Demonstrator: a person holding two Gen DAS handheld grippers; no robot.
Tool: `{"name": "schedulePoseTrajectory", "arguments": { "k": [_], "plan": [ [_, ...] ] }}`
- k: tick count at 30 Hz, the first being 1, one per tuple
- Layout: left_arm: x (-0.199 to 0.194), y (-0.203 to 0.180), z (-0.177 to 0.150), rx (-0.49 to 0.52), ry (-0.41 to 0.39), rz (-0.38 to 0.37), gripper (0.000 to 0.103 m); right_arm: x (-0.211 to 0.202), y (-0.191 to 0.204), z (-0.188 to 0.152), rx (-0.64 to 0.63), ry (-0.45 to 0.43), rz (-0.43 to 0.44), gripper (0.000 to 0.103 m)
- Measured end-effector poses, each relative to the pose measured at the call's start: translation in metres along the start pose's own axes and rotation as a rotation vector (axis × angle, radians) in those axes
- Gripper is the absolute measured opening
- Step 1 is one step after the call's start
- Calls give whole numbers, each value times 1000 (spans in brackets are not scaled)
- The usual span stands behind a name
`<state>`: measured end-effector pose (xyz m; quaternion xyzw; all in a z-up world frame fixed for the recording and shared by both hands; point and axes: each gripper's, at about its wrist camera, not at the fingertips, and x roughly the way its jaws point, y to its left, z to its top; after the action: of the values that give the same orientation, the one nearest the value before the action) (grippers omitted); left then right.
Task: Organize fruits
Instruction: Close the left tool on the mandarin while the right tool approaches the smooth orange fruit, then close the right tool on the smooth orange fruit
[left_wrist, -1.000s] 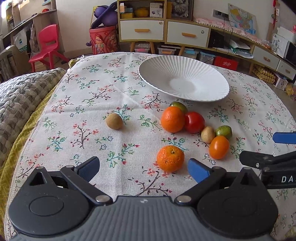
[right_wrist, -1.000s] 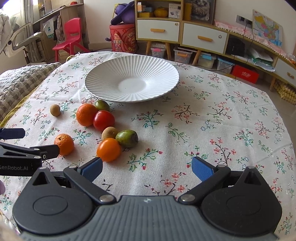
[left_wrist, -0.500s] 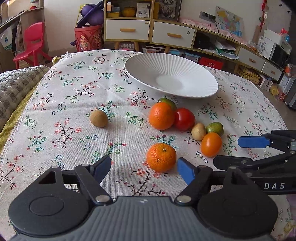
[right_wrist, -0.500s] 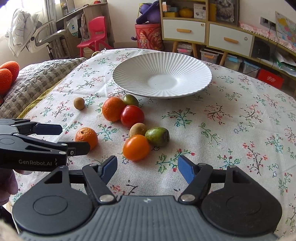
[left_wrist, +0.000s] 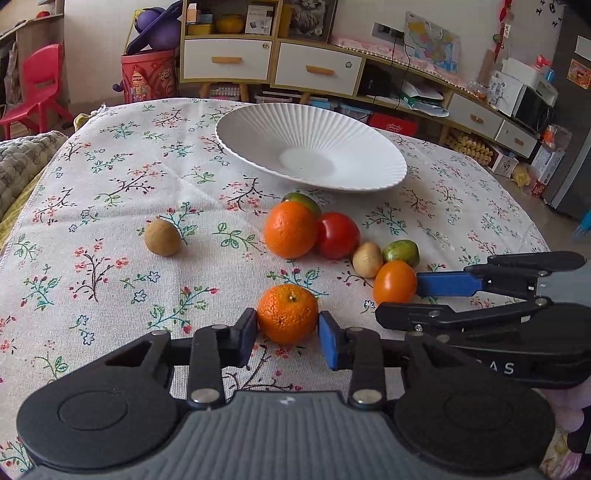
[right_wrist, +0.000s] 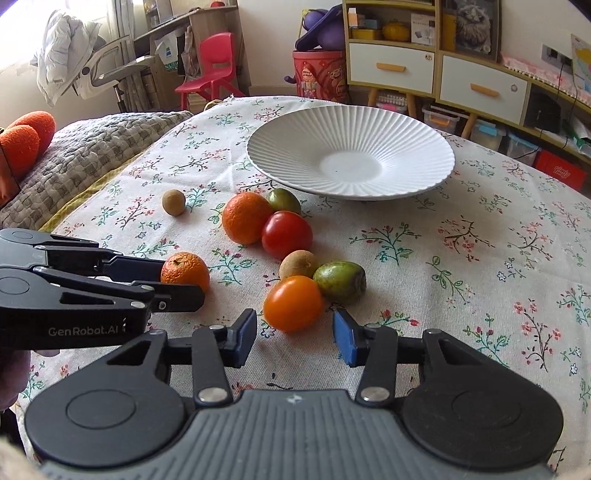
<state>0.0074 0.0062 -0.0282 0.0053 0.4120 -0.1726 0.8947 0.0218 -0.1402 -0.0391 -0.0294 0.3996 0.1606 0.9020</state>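
A small mandarin (left_wrist: 288, 314) lies on the floral cloth at the near edge. My left gripper (left_wrist: 288, 336) is closing on it, and both blue pads touch its sides. An orange tomato (right_wrist: 293, 302) lies between and just ahead of the pads of my right gripper (right_wrist: 295, 336), whose jaws are closing with narrow gaps still showing on each side. Further back lie a bigger orange (left_wrist: 290, 229), a red tomato (left_wrist: 338, 234), two green fruits (right_wrist: 340, 280) and two small brown fruits (left_wrist: 162, 237). Behind them stands a white ribbed plate (left_wrist: 258, 140) with nothing in it.
A grey quilt (right_wrist: 85, 155) lies along the table's left side. The two grippers sit close together, side by side, at the near edge. Cabinets (left_wrist: 317, 70), a red bin and a red chair stand beyond the far edge.
Both grippers went from wide open to nearly closed and tipped down towards the fruit. The left one took hold of the small mandarin. The right one narrowed around the orange tomato.
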Motion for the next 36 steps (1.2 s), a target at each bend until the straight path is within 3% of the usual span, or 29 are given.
{"name": "schedulePoseTrajectory", "arguments": {
  "k": [10, 36],
  "plan": [
    [-1, 4, 2, -21, 6, -15, 18, 3, -1, 2, 0, -9, 10, 30],
    [-6, 5, 14, -45, -12, -29, 17, -22, -2, 20, 17, -47, 4, 29]
  ]
}}
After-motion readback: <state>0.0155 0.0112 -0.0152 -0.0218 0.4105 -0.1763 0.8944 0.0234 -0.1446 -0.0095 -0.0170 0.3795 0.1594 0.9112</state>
